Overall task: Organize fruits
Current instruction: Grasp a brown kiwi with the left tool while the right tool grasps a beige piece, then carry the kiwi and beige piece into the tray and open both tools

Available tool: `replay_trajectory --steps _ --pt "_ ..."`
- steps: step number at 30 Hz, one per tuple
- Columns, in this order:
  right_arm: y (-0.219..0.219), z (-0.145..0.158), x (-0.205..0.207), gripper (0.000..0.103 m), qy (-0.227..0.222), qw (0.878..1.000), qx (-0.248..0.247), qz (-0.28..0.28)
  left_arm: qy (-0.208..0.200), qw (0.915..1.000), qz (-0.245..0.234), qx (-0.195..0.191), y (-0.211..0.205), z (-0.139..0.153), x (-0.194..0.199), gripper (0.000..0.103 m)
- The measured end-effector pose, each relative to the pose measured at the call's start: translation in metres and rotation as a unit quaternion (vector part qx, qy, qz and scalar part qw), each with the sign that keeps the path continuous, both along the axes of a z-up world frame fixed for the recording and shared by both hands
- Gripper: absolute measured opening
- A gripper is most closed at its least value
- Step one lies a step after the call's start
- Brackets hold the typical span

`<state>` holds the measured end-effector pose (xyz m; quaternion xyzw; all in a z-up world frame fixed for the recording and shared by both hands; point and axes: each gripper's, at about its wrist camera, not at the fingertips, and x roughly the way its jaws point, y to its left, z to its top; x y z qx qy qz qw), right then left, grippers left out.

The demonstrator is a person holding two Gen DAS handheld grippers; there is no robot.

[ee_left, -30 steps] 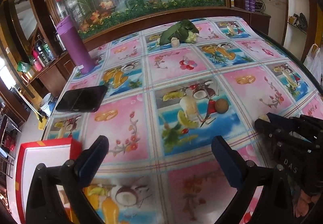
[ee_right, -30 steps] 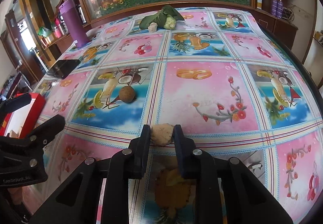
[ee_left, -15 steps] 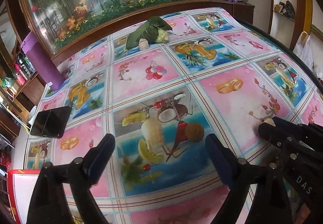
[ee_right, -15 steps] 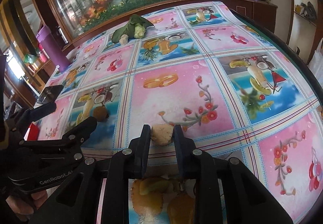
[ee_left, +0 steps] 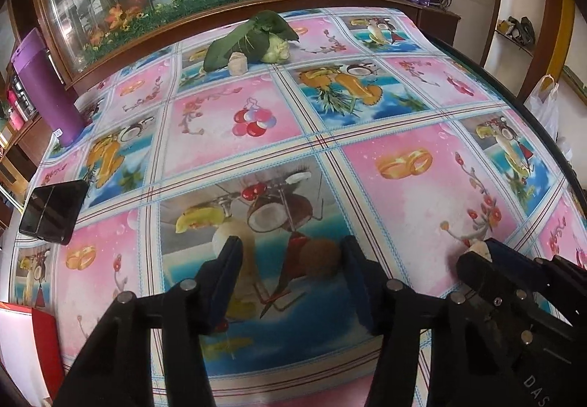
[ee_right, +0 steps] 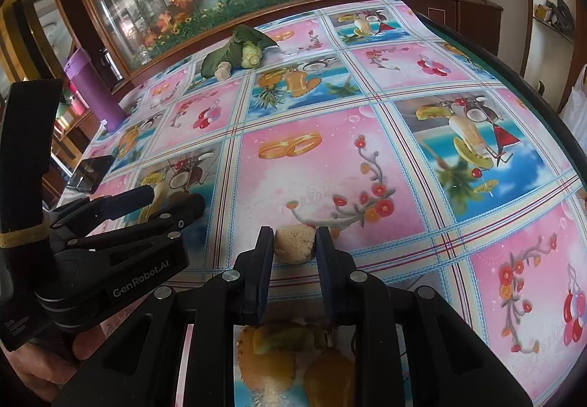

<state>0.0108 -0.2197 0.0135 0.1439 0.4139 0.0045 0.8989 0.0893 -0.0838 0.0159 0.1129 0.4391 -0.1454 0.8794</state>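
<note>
A small round brown fruit (ee_left: 320, 257) sits on the glossy fruit-printed tablecloth (ee_left: 403, 194), and the left gripper (ee_left: 291, 260) straddles it, jaws just closing in, right finger at its edge, left finger clear, so nothing gripped. Just to its right, the right gripper (ee_right: 294, 245) is clenched on a pale tan, rough lump (ee_right: 294, 244). Far back lie green leaves (ee_left: 249, 38); a purple tumbler (ee_left: 46, 87) and a dark phone (ee_left: 51, 210) sit left.
</note>
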Motion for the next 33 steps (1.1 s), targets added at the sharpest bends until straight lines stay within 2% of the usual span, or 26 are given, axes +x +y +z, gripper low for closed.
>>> replay_trajectory --steps 2,7,17,26,33 --pt "0.000 0.000 0.000 0.023 0.000 1.000 0.000 0.001 0.004 0.9999 -0.004 -0.009 -0.001 0.000 -0.001 0.042" --pt "0.000 0.000 0.000 0.023 0.000 1.000 0.000 0.001 0.003 0.9997 -0.014 -0.017 -0.006 0.001 -0.005 0.025" --pt "0.000 0.006 -0.003 0.023 -0.019 1.000 0.007 0.005 -0.026 0.9995 0.010 -0.017 0.002 0.013 -0.017 0.025" --pt "0.003 0.022 -0.013 0.023 -0.075 0.997 0.015 0.018 -0.077 0.9951 0.057 -0.025 0.032 0.043 -0.049 0.025" --pt "0.012 0.031 -0.020 0.023 -0.112 0.993 -0.001 0.038 -0.111 0.9900 0.080 -0.033 0.053 0.063 -0.082 0.025"
